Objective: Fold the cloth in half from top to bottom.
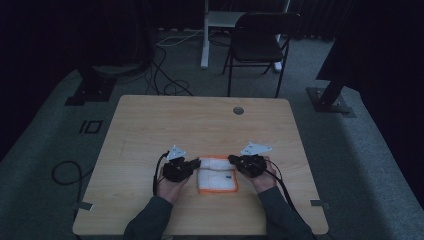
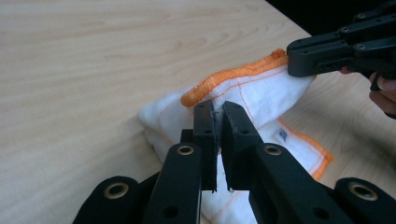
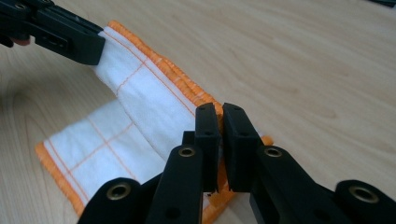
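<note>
1. I hold a white cloth (image 1: 217, 174) with an orange edge. It lies on the tabletop (image 1: 150, 125), right between my two hands.
2. My left gripper (image 2: 218, 112) has its fingers (image 2: 204, 135) squeezed shut on one end of the cloth's top edge. A thin bit of cloth sits between the two pads.
3. My right gripper (image 3: 218, 114) has its fingers (image 3: 238, 140) squeezed shut on the other end of that same edge.
4. In the high view my left gripper (image 1: 196, 163) is at the cloth's left side and my right gripper (image 1: 233, 160) is at its right side. Both are about as near to it as each other.
5. The edge I hold runs from left to right, from one hand to the other. It is lifted a little, and the rest of the cloth sits flat below it.
6. I think the next move is to fold this edge over toward me, onto the flat part. The high view is dark, so I cannot be sure how far it is folded.
</note>
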The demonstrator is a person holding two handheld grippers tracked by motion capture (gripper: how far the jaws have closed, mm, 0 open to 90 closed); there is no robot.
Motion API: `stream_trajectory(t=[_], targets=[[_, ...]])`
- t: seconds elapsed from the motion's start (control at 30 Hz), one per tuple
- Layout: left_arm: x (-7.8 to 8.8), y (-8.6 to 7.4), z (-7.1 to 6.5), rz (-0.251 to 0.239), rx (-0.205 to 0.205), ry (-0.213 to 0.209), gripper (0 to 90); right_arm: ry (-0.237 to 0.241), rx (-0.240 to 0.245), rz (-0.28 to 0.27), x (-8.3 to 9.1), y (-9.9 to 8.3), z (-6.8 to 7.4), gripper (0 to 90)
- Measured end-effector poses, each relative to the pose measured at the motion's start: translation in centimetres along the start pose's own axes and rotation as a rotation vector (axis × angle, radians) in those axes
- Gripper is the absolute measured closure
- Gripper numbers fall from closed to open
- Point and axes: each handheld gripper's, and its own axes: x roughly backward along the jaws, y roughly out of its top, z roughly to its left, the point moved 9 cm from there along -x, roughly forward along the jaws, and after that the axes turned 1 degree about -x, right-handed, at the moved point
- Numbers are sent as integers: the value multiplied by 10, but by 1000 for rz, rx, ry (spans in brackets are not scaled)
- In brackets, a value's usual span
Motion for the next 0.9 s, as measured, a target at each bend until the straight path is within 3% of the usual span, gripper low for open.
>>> stream_trajectory(t=[0.23,0.53,0.63,0.9], targets=[[-5,-20,-3,37,14,-4,852,10,-13,33,-4,-17,2,856],[-4,-29,-4,58,15,-3,838,20,-20,41,-3,-23,6,855],[1,-25,-3,27,31,-3,750,20,-18,44,-3,-25,6,855],[9,-6,2,-32,50,3,667,23,-21,41,-2,-25,8,855]])
